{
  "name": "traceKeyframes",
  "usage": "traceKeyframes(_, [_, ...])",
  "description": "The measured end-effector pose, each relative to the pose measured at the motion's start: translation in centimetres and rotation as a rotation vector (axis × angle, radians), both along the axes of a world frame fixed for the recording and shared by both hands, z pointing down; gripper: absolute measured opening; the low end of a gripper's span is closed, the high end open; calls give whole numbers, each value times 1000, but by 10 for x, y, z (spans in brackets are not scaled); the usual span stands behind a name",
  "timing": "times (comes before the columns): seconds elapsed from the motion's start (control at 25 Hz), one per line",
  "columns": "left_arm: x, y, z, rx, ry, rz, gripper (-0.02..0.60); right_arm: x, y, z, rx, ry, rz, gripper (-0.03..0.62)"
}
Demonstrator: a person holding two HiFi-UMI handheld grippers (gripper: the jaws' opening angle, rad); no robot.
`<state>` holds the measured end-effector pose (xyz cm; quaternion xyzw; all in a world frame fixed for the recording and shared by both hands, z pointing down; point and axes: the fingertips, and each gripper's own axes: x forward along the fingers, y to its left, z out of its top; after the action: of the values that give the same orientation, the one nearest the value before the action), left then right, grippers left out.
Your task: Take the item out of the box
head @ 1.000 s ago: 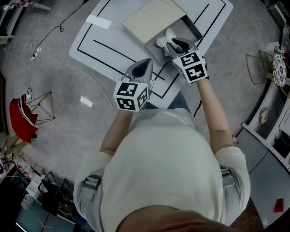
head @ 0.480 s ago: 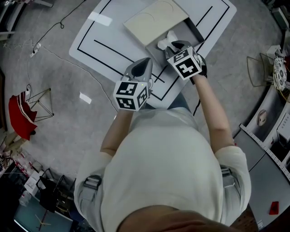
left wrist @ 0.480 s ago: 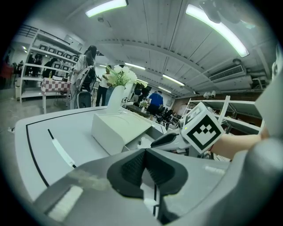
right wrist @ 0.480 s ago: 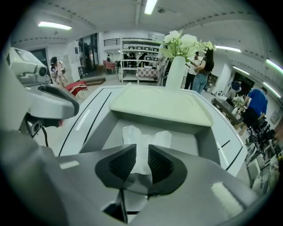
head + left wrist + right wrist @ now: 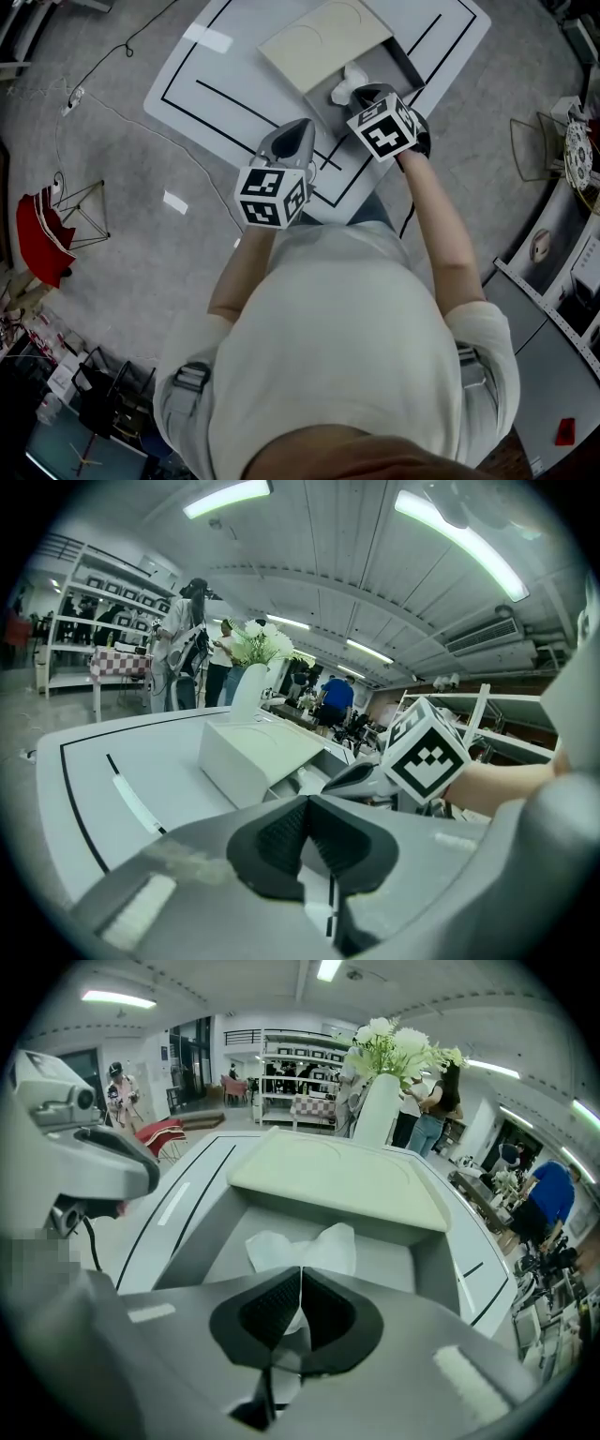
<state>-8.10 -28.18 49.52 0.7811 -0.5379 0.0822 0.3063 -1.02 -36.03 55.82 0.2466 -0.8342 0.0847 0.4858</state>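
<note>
Right gripper [image 5: 300, 1279] jaws just closing, pinching the white item [image 5: 314, 1244] in the box [image 5: 202, 1232], left gripper [image 5: 307, 808] hovering, jaws together.

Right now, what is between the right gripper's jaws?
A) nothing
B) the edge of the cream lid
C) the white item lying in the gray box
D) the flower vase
C: in the right gripper view, the right gripper, whose jaws have just been closing, pinches the white item that lies inside the box.
</note>
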Motion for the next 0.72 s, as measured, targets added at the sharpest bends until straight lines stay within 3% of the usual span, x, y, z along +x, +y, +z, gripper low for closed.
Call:
traceKeyframes(0.28, [-4, 7, -5, 15, -6, -4, 0, -5, 7, -7, 16, -62, 4, 5])
traceKeyframes(0.72, [-1, 32, -15, 57, -10, 18, 0, 0, 22, -36, 146, -124, 70, 5])
